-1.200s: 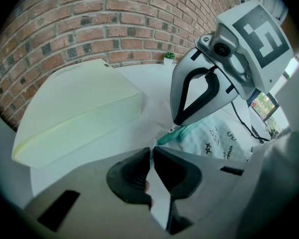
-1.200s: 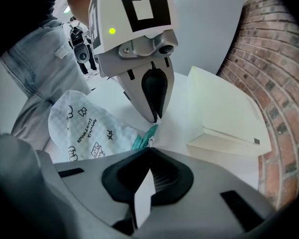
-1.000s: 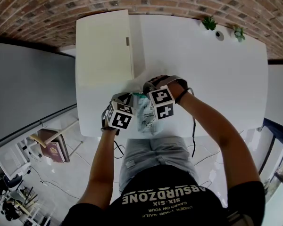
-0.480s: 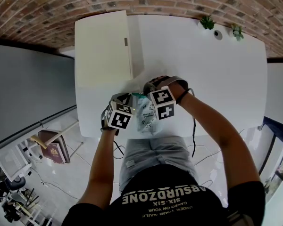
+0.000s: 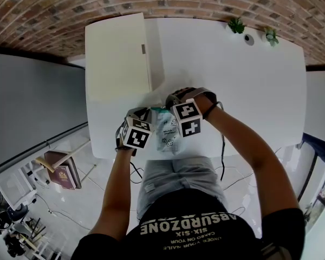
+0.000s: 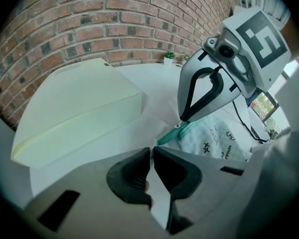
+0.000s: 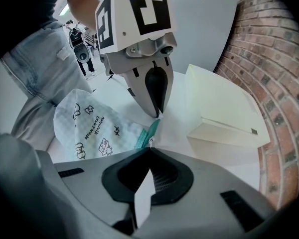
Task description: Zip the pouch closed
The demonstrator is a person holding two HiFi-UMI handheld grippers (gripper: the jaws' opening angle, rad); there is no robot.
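Pouch point(image 5: 167, 133), 1: pale printed fabric, at 6 o'clock on the white surface point(image 5: 233, 80), between both tongs.
Left tongs point(image 6: 150, 150), 1: pinched together on the end of the teal zipper point(image 7: 148, 132).
Right tongs point(image 7: 149, 151), 1: pressed together on the zipper pull point(image 7: 151, 141), just beside.
Step, as judged: both grips set, pull not yet run.
Next: left held firm, pull drawn steadily along the teeth.
Cream box point(image 5: 118, 58), 1, at 10 o'clock.
Potted plants point(image 5: 238, 26) point(image 5: 271, 36), 2, at 1 o'clock.

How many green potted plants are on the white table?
2. One small green potted plant stands at the far edge; the other is right of it, nearer the corner. None looks hidden.
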